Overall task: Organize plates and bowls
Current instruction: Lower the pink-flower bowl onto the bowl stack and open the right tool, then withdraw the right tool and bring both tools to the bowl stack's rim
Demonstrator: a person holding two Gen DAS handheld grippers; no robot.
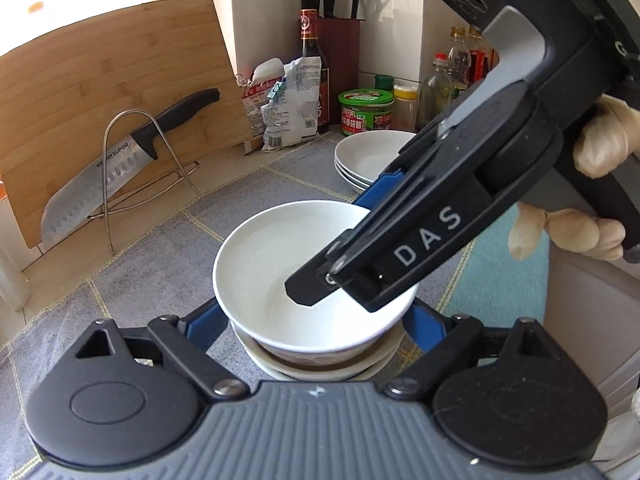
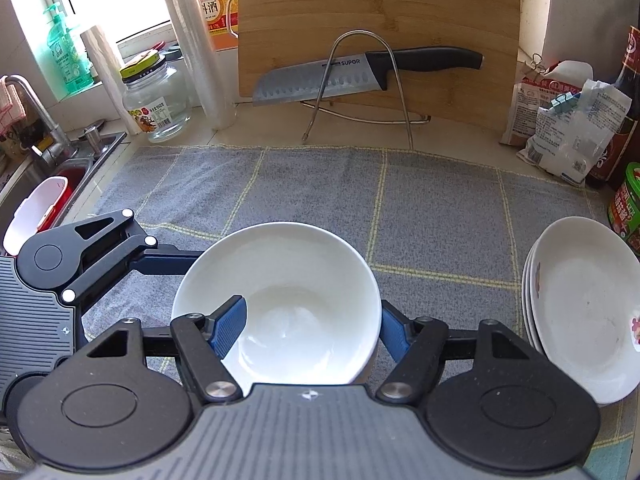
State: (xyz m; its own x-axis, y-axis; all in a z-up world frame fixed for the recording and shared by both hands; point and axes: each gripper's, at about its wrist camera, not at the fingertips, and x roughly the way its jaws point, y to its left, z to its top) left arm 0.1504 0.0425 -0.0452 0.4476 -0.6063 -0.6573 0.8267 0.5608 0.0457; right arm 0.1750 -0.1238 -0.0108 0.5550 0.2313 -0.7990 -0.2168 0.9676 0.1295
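**White bowl held by its rim over the stack**

On the far left of the right wrist view I saw the sink (image 2: 36,184) with its tap, then a green soap bottle (image 2: 66,60) on the sill and a glass jar (image 2: 157,100) on the counter beside it. Further along, a bamboo cutting board (image 2: 380,12) leaned against the wall, with a Supor knife (image 2: 340,78) resting across a wire stand (image 2: 360,88) in front of it.

My left gripper (image 2: 132,264) reached in from the left edge of that view. In its own camera its blue fingers (image 1: 206,324) stood apart on either side of the bowl stack (image 1: 316,364), wide of the dishes as far as I could tell, so I read it as spread and holding nothing.

In the middle sat the white bowl (image 2: 276,304), on top of the other bowls on the grey checked cloth (image 2: 420,208). My right gripper (image 2: 308,330) straddled the bowl's right wall: one blue finger (image 2: 230,326) lay inside the bowl, the other was outside the rim. I could not tell from either view whether the pads were pressing on the wall or only bracketing it.

To the right, a stack of white plates (image 2: 580,312) rested on the cloth, apart from the bowl. Beyond them stood clipped food bags (image 2: 560,132), a dark sauce bottle (image 2: 628,92) and a green-lidded jar (image 2: 626,204).
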